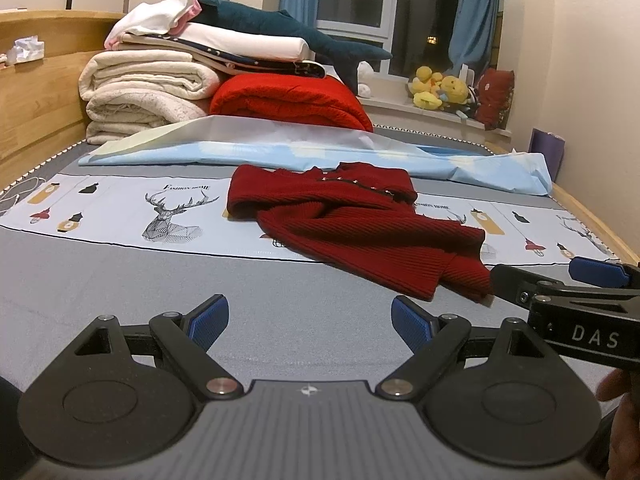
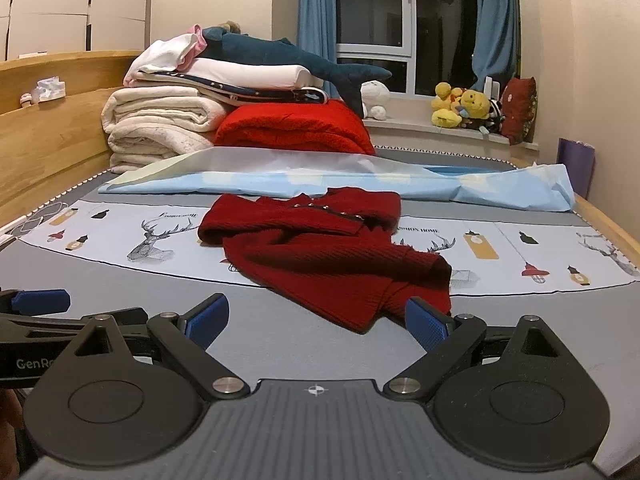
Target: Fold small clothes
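Observation:
A small dark red knitted sweater point(image 1: 356, 224) point(image 2: 324, 248) lies crumpled on the bed, partly on a printed sheet and partly on grey mattress. My left gripper point(image 1: 310, 322) is open over the bare grey mattress, short of the sweater's near hem. My right gripper point(image 2: 318, 320) is open too, its right blue pad point(image 2: 426, 324) close to the sweater's near corner. In the left wrist view the right gripper point(image 1: 560, 276) comes in from the right edge beside that corner. The left gripper's blue pad point(image 2: 40, 300) shows at the left edge of the right wrist view.
A light blue sheet point(image 1: 320, 152) lies across the bed behind the sweater. Folded blankets point(image 1: 140, 88), a red blanket point(image 1: 288, 100) and a plush shark point(image 1: 288, 32) are stacked at the far left. A wooden bed frame point(image 1: 36, 112) borders the left; stuffed toys point(image 1: 440, 92) sit on the windowsill.

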The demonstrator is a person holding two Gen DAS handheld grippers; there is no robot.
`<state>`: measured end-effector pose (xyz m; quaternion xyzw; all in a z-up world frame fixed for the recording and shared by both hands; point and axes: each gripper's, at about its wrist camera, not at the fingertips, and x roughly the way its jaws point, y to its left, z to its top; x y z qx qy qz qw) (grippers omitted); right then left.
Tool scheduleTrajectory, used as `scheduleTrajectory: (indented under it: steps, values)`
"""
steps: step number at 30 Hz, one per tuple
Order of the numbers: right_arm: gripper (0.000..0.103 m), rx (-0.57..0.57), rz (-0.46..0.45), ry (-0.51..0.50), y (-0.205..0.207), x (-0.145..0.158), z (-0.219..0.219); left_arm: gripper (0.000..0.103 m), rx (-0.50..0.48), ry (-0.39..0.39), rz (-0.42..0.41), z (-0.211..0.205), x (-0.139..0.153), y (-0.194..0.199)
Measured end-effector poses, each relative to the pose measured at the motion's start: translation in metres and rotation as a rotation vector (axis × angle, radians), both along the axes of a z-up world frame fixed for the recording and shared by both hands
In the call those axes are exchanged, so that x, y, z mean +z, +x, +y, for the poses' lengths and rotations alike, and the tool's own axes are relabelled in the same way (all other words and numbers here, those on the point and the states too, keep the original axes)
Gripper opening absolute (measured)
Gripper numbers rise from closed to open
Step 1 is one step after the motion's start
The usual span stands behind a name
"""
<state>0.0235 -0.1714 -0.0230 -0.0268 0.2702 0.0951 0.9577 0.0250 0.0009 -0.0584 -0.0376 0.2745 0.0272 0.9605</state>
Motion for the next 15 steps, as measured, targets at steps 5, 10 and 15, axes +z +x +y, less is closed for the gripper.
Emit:
scheduleTrajectory:
  steps: [5,10,15]
  values:
    - [0.095,0.008,-0.001,0.002,-0.0011,-0.0003,0.0001,0.091,0.004,-0.004,0.000,0.0008,0.0003,-0.0008]
    - [0.095,0.012,0.002,0.003,-0.0008,0.0009,-0.0002,0.091,0.004,-0.004,0.001,0.0015,0.0000,-0.0010]
    - [0.095,0.014,0.007,0.005,-0.0009,0.0022,0.0002,0.091,0.006,-0.005,0.003,0.0027,0.0007,-0.0009]
